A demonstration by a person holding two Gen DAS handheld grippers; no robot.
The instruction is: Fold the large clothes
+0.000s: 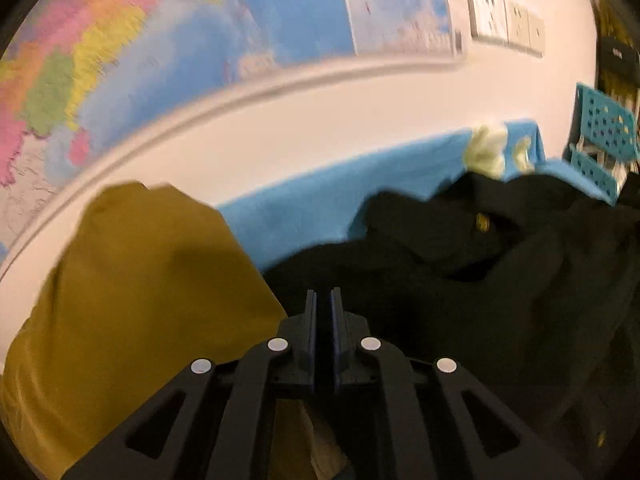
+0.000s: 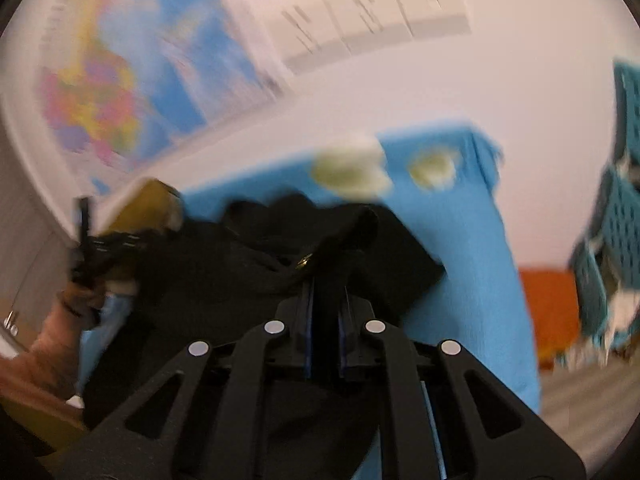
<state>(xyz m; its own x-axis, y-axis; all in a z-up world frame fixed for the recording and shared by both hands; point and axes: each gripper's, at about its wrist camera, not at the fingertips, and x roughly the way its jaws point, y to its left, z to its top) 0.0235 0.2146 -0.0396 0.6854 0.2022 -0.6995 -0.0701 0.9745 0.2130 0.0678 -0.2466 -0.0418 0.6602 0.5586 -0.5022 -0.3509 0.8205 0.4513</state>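
Left wrist view: the left gripper [image 1: 323, 300] has its jaws drawn almost together, with only a dark slit between the blue pads. Black cloth lies directly under and beyond the tips, but I cannot tell whether a fold of it is pinched in that slit. The black garment [image 1: 460, 272] is heaped on the blue cover [image 1: 304, 204] of the bench, spreading from the middle to the right. A mustard-yellow cloth [image 1: 144, 280] sits to the left, near the camera. Far behind hang a wall map [image 1: 132, 52] and wall sockets [image 1: 508, 20]; a teal perforated basket [image 1: 600, 136] stands far right.

Right wrist view: the right gripper [image 2: 325, 284] is narrowly closed, and dark fabric of the black garment [image 2: 248, 264] appears to rise between the pads, so I judge it gripped. The person's hand [image 2: 60, 320] with the other gripper is at the left edge of the heap.

To do this step well, both grips should sit on matching edges or corners. Lift together and draw apart until the cloth hangs flat, then lay it on the blue cover clear of the yellow cloth. If the left jaws caught nothing, regrasp before pulling, or the garment will swing lopsided.
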